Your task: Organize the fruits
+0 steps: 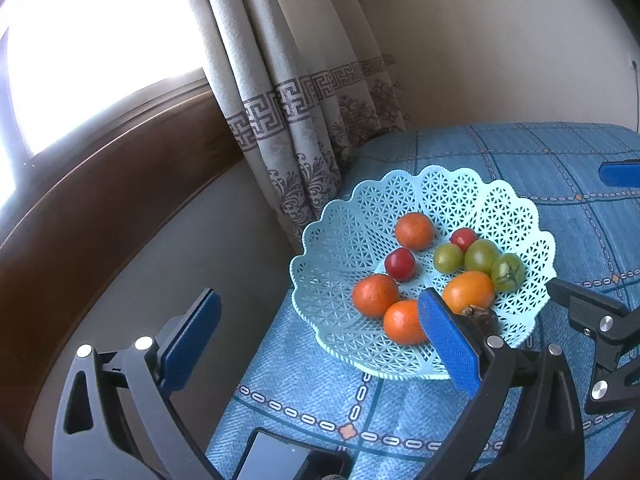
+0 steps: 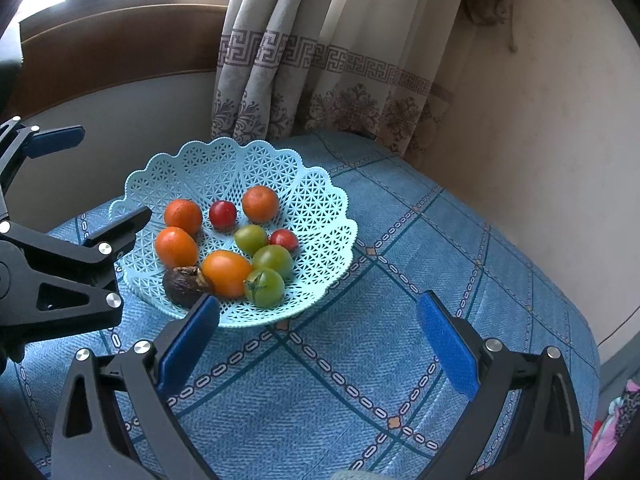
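Both my grippers hang over the blue checked tablecloth, empty, each with fingers spread wide.

Left gripper: jaws apart, nothing between the pads. The near-left pad sits off the table edge, over the wall below the wooden sill. The right pad overlaps the near rim of the basket in view, covering part of the dark wrinkled fruit; I cannot tell whether it touches.

Right gripper: jaws apart, only bare cloth between them. Its left pad tip lies just beside the basket's near rim, at about 6 o'clock of the basket; the right pad is well apart from it.

The pale blue lattice basket sits on the cloth near the curtain. All the fruit lies inside it:
- three round oranges, from 9 to 12 o'clock
- an oval orange fruit near 6 o'clock, touching the dark wrinkled fruit at 7 o'clock
- three green tomatoes in a cluster, centre to 5 o'clock
- two small red fruits, one near centre, one at 3 o'clock

From the right wrist view, the left gripper shows at 9 o'clock, its lower finger over the basket's left rim.
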Demonstrator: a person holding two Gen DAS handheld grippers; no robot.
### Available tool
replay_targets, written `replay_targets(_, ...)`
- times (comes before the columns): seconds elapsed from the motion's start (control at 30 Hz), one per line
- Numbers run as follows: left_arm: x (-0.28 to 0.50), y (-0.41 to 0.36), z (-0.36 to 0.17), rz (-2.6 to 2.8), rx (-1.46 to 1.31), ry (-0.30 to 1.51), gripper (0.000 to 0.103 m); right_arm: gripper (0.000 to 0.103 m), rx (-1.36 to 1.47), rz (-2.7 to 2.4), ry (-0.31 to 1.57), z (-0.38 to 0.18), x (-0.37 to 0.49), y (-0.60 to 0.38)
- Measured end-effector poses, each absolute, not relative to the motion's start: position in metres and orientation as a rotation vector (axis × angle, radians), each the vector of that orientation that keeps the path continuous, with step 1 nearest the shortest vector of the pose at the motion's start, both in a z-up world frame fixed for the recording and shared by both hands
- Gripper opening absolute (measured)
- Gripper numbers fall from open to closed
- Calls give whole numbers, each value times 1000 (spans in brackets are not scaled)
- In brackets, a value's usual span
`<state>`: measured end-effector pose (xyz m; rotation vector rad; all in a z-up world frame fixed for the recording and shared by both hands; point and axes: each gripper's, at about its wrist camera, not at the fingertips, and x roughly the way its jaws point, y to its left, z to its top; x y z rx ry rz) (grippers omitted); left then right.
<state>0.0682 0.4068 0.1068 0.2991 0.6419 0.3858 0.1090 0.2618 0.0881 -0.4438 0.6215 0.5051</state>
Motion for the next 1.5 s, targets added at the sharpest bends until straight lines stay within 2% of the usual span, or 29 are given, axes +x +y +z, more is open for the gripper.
replay_targets(1.5,70,405,105,375,313,653,100,98,-466,473,645,79,114,267)
